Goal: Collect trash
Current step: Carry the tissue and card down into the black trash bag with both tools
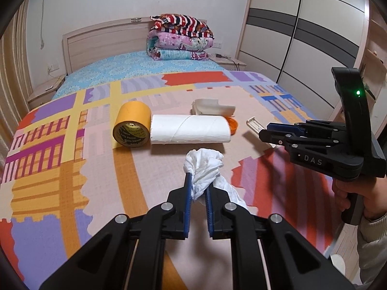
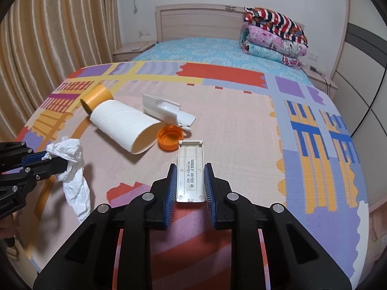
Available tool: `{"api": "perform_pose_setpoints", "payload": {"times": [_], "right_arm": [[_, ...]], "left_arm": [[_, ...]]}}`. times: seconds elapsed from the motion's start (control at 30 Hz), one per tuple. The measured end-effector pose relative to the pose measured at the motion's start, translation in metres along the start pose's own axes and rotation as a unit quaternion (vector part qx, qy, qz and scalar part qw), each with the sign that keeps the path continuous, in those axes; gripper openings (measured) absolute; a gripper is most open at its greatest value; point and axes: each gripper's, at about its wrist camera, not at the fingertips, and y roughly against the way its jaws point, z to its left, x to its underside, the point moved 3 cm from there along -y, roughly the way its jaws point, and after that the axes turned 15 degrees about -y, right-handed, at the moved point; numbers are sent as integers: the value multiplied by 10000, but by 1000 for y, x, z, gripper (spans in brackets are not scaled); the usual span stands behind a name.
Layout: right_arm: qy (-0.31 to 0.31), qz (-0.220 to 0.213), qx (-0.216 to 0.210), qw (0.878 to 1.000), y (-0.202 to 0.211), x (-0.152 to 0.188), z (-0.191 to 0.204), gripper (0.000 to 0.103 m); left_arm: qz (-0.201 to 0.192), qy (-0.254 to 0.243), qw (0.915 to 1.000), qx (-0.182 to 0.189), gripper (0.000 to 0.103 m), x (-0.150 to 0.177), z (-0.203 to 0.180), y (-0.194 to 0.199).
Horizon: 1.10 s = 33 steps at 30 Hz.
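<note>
My left gripper (image 1: 198, 184) is shut on a crumpled white tissue (image 1: 205, 166), which hangs just above the colourful blanket (image 1: 72, 169); the same tissue (image 2: 72, 162) shows at the left of the right wrist view. My right gripper (image 2: 189, 176) is shut on a flat white plastic cover (image 2: 189, 169) with a printed label, held a little off the bed. On the blanket lie a white cardboard tube (image 1: 191, 129), a yellow tape roll (image 1: 131, 126), an orange cap (image 2: 170, 137) and a white plastic piece (image 2: 167, 112).
Folded quilts (image 1: 180, 38) are stacked at the headboard. A wardrobe (image 1: 302, 29) stands to the right of the bed and curtains (image 2: 60, 36) to the left. A person's hand (image 1: 358, 193) holds the right gripper's handle.
</note>
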Motion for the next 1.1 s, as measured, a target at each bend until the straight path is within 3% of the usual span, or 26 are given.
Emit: {"api": "perform_pose_setpoints", "payload": {"times": [0.7,1.1], "right_arm": [[341,-358,-580,9971,105,45,34,23],[733,-175,-872,9933,138,106,56,23]], "left_arm": [[-558,-218,9982,-10,10,22,-55,98],[-522,-387,9977,185,10,62,-94,128]]}}
